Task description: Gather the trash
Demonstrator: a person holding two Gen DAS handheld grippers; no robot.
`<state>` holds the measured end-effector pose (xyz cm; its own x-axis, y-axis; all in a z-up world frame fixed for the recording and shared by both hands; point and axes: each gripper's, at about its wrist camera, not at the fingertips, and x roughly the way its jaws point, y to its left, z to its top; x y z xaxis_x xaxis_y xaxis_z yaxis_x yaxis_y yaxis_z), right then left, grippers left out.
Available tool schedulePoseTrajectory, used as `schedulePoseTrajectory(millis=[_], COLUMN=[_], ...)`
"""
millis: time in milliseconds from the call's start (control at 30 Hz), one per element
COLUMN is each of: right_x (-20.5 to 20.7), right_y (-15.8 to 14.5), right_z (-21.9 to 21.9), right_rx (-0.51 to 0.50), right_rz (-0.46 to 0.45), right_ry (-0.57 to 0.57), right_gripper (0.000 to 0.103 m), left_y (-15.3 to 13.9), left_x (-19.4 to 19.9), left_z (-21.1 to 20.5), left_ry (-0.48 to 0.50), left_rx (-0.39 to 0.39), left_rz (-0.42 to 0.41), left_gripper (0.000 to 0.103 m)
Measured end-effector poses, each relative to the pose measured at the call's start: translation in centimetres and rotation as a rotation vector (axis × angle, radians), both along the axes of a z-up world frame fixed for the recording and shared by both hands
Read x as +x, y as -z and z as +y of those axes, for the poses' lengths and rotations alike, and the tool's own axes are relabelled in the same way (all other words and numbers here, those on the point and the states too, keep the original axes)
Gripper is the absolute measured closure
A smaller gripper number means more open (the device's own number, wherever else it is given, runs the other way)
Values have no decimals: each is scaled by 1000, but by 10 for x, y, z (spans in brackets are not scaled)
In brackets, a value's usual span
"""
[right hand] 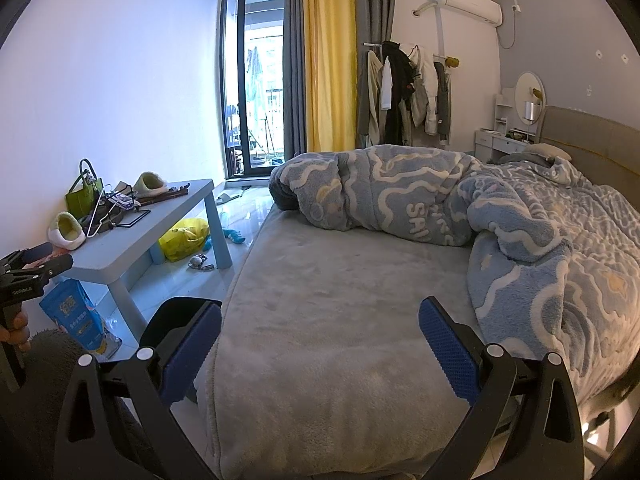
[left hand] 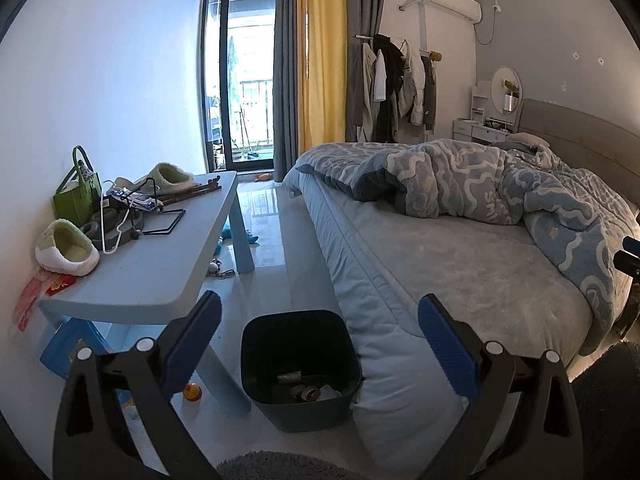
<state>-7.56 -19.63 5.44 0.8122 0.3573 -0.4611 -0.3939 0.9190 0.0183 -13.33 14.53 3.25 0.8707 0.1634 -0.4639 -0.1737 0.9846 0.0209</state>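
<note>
Nearby, dark bin [left hand: 300, 364] w/ scraps btwn table leg [left hand: 224, 384] & bed [left hand: 460, 280]; both jaws spread, nothing held.

The trash bin [left hand: 300, 368] was dark grey. The table [left hand: 160, 264] was pale blue, the tote bag [left hand: 76, 196] green. The duvet [right hand: 520, 216] bore white wavy lines on blue-grey; one curtain [right hand: 330, 56] was yellow.

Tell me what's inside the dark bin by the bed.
The bin holds a few scraps on its bottom, including a cardboard roll. Its near wall hides the rest.
</note>
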Motion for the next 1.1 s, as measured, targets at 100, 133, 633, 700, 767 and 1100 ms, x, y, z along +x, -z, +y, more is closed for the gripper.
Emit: schedulePoseTrajectory(millis=[100, 133, 633, 700, 767, 1100], right_x=[0, 0, 0, 0, 0, 0], right_y=[0, 0, 0, 0, 0, -1], right_z=[0, 0, 0, 0, 0, 0], right_rx=[1, 1, 0, 1, 2, -6], right_rz=[0, 0, -1, 0, 0, -2], right_ry=[0, 0, 0, 0, 0, 5], right_gripper=[3, 3, 3, 3, 3, 3], left_y=[0, 0, 0, 0, 0, 0], left_x=[0, 0, 0, 0, 0, 0], left_z=[0, 0, 1, 1, 1, 1], left_ry=[0, -1, 0, 0, 0, 0], left_rx=[-1, -2, -2, -3, -2, -3], left_rz=[0, 1, 0, 0, 0, 0], left_gripper=[3, 3, 3, 3, 3, 3])
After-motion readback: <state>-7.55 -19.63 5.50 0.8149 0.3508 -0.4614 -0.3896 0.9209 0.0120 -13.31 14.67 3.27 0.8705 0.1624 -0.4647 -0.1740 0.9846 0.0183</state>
